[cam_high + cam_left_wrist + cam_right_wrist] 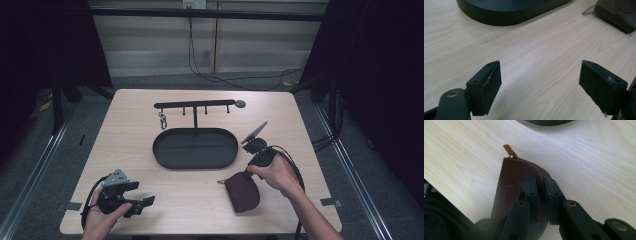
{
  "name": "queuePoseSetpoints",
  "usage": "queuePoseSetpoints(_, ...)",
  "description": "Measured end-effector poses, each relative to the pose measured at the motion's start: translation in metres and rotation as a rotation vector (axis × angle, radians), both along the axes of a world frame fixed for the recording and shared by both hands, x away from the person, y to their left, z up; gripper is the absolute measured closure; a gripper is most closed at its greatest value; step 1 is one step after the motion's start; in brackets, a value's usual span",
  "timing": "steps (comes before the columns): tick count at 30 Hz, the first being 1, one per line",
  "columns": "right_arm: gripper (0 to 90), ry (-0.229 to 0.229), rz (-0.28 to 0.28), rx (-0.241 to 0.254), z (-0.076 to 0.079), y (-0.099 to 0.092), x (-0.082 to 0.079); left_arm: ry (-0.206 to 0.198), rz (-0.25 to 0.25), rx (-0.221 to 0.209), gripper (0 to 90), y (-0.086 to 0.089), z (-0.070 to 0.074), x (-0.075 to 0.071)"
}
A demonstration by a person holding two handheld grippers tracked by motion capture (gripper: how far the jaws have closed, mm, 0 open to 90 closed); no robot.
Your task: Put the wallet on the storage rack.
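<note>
We had the brown leather pouch [242, 192] lying flat near the front edge of the wooden table [130, 145], in front of the dark oval tray [195, 148] and a little to its right, well apart from it. Our right gripper [541, 185] had its jaws drawn together on the pouch's curved, zippered edge, pinching the seam between them, as the right gripper view showed. The gold zipper pull [509, 151] stuck out at the pouch's corner, lying on the wood. Our left gripper [540, 82] sat idle near the front left corner of the table, its jaws wide apart over bare wood and touching nothing. Behind the tray stood a black hook rack [195, 105] with a small metal clasp [162, 120] hanging from its left end. We judged the pouch light and soft: thin leather that would fold and droop if lifted by one edge, though the stitched zipper rim looked like its stiffest part. That rim seemed the sound place to hold, since the flat embossed face offered nothing to pinch while it lay on the table. The smooth leather might slide between the pads, so a firm squeeze on the zipper teeth looked wiser. The pull tab looked too small for a secure grip.
</note>
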State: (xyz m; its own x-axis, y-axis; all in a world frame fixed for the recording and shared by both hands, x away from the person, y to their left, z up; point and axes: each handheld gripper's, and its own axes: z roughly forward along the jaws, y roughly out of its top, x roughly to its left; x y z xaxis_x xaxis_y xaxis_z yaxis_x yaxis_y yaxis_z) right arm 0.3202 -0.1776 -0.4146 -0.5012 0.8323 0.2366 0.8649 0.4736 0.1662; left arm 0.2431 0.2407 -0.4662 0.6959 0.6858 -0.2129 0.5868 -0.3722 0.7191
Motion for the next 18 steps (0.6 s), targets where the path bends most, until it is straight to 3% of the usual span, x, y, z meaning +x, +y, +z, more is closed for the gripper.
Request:
queuePoseSetpoints(14,83.8,-0.009,0.023,-0.054,0.014,0.003,-0.001,0.006,-0.001,-0.005,18.0,0.001,0.000,0.001)
queuePoseSetpoints(18,84.2,0.007,0.005,-0.048,0.018,0.000,0.000,0.008,0.002,-0.011,18.0,0.002,0.000,0.002)
